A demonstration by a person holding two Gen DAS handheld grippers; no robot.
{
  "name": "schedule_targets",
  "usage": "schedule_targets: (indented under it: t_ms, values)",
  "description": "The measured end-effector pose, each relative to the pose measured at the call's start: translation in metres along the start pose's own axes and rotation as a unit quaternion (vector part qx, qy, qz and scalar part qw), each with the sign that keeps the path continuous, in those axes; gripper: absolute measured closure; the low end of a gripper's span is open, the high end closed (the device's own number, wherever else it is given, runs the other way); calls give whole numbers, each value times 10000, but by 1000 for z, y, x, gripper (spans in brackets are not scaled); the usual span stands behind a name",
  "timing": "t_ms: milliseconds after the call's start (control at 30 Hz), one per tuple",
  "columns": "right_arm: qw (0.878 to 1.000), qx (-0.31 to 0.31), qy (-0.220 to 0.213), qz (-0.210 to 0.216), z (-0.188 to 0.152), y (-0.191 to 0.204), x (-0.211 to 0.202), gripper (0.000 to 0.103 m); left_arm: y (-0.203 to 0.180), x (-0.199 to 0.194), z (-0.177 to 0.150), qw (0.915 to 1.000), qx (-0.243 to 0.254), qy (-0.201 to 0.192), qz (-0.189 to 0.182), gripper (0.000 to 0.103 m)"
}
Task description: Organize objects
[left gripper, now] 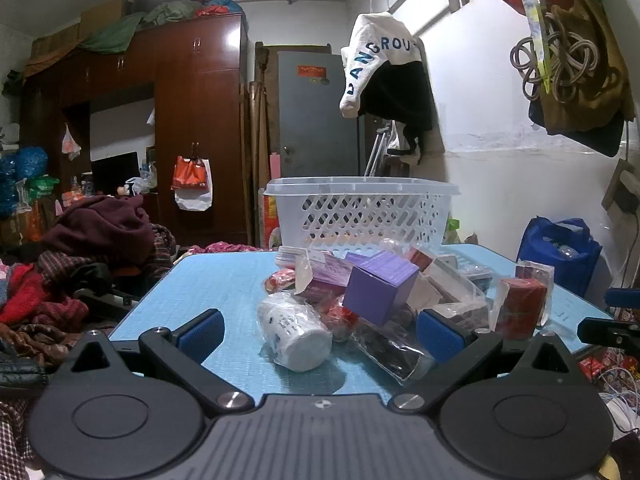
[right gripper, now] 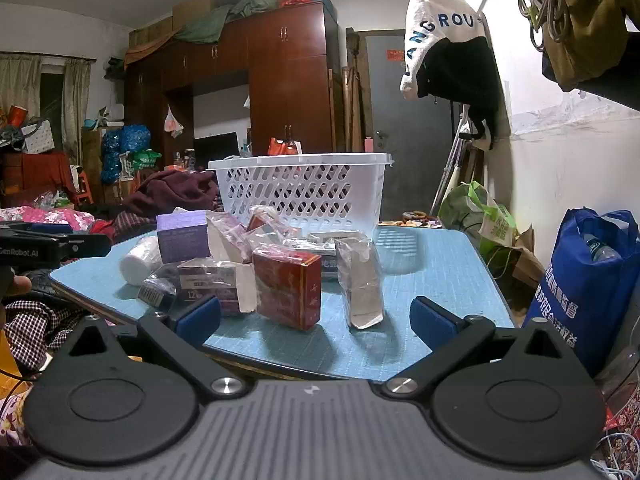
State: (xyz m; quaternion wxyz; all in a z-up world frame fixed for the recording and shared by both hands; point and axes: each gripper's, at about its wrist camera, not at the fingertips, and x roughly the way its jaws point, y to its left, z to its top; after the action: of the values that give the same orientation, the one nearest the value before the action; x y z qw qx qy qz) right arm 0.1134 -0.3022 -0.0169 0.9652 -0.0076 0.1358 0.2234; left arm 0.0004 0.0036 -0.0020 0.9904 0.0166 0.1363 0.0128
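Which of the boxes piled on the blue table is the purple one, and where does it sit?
The purple cardboard box sits tilted atop the pile, before the white plastic basket; the red boxes nearby are plastic-wrapped.

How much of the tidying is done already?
Nothing looks done: through its holes the white basket shows nothing inside. Nothing is in hand either; the left gripper and right gripper are both open. Left to do: the whole pile, like the purple box, red box and white bottle.
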Motion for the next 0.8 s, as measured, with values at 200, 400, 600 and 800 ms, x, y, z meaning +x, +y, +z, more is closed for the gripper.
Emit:
schedule_targets:
  t_ms: [200, 400, 600, 800]
  values:
    - [10000, -15, 9, -2, -1, 1, 0, 0, 1, 0, 0, 10000, 0, 4, 5, 0]
    - [10000, -19, 10, 0, -1, 1, 0, 0, 0, 0, -1, 10000, 7, 14, -1, 0]
    - [10000, -18, 12, -3, -1, 1, 0, 0, -2, 1, -2, 10000, 38, 49, -25, 0]
    - [10000, -22, 13, -3, -1, 1, 0, 0, -3, 0, -2, 10000, 40, 65, -55, 0]
